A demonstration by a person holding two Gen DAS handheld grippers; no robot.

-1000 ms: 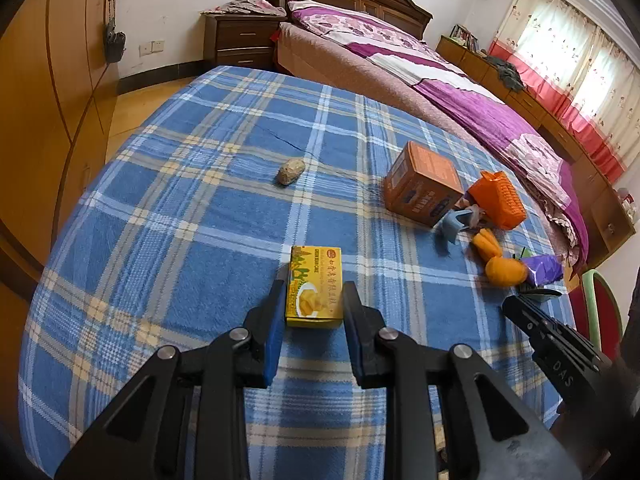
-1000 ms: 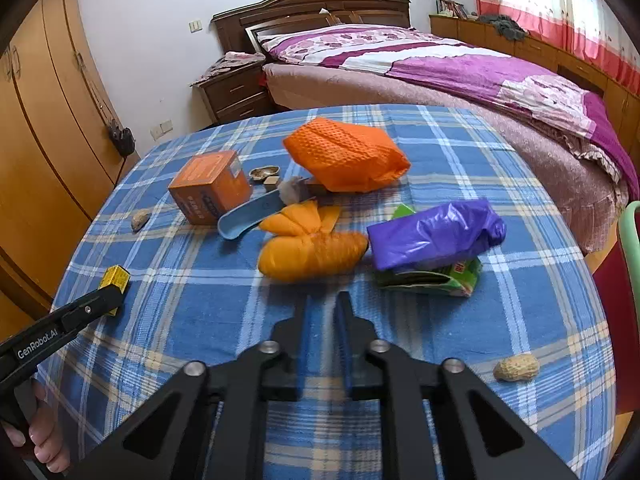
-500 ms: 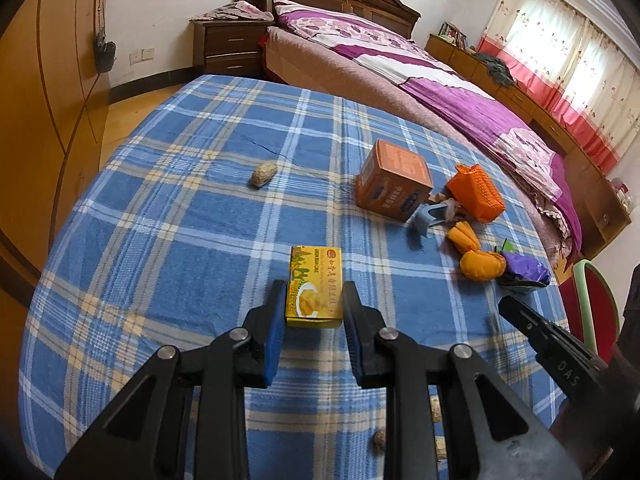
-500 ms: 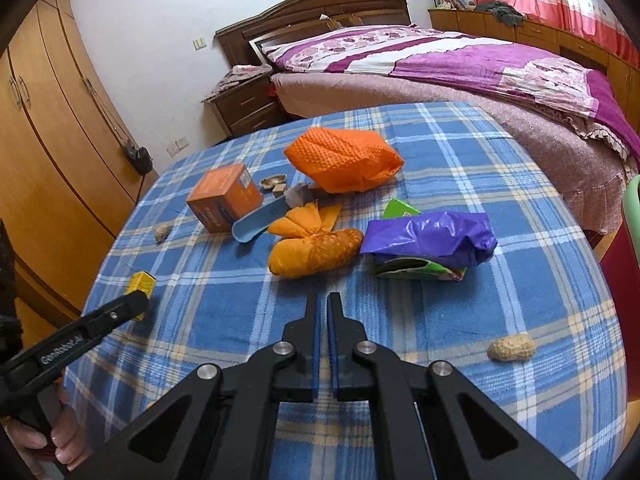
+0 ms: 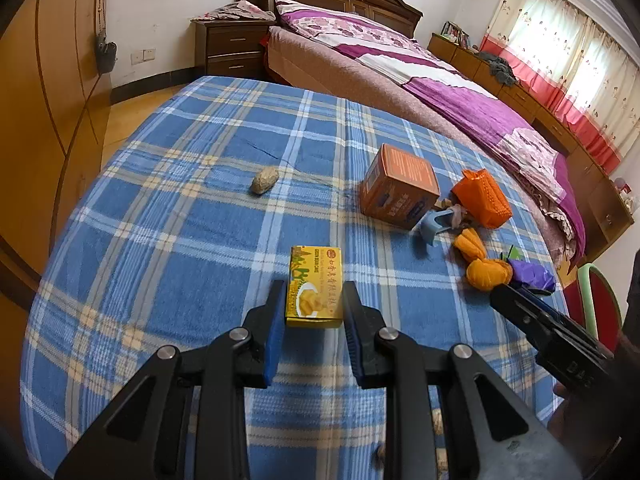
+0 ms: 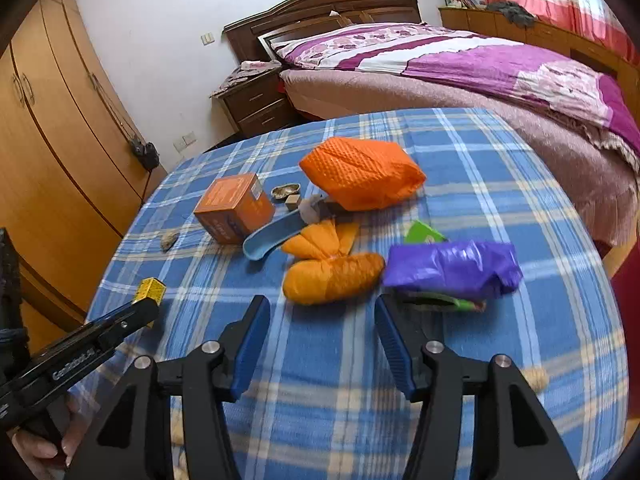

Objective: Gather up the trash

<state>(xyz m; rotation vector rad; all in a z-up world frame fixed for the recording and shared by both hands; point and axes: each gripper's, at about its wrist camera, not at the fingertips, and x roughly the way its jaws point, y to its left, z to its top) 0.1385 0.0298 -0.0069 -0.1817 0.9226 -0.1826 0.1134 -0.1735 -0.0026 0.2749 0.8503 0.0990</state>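
Over the blue plaid table (image 5: 168,216), the left claw (image 5: 314,308) clamps the yellow snack box (image 5: 315,286) clear of the cloth, ready to carry off, while the right claw (image 6: 322,322), empty and opening, faces the orange bundle (image 6: 334,276), likely the next trash.

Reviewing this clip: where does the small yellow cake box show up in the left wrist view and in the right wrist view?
Left wrist view: the yellow cake box sits low centre, clamped between the left gripper pads.
Right wrist view: the same box shows at far left, at the tip of the left gripper reaching in.
Shared landmark: the orange carton on the blue plaid cloth.
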